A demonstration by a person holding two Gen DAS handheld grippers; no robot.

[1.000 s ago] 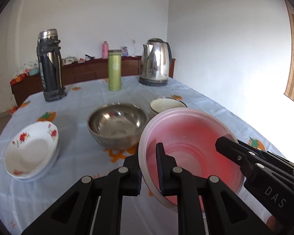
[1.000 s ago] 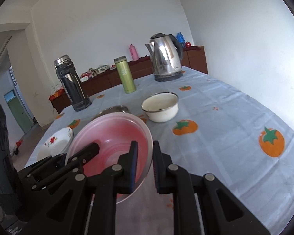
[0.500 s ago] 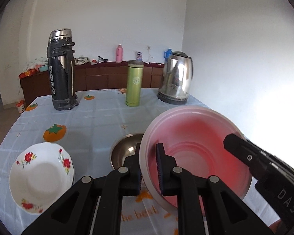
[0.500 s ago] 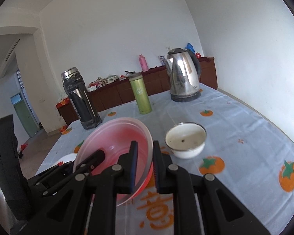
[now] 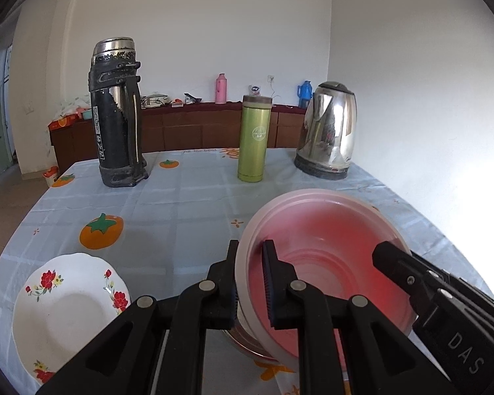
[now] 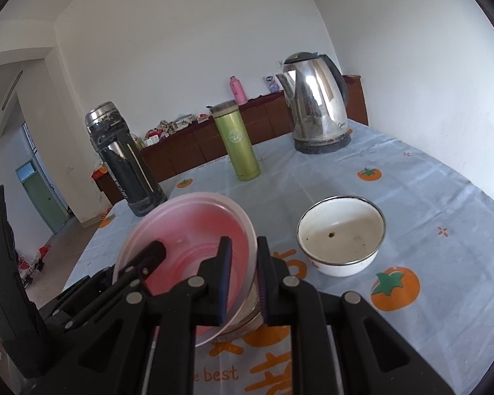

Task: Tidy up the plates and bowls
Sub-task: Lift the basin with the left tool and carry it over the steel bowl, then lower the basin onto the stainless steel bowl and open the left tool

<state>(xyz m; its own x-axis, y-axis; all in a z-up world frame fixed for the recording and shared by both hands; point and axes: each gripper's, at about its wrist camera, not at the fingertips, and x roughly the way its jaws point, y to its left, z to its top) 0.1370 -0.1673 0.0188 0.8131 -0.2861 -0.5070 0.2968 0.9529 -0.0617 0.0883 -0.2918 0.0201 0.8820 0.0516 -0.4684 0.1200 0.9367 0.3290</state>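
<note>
Lived-in home dining room, by every sign. Ahead of the jaws, a table (image 5: 187, 204) under a pale checked cloth printed with orange fruit, set with a steel electric kettle (image 5: 327, 130), a green flask (image 5: 255, 138) and a tall black thermos (image 5: 117, 112). Beyond those, against the plain white wall, a low brown sideboard (image 5: 187, 128) cluttered with a pink bottle (image 5: 220, 84), a blue one and household odds and ends. Far left of the jaws, a green door (image 6: 44, 197) off a tiled floor.
</note>
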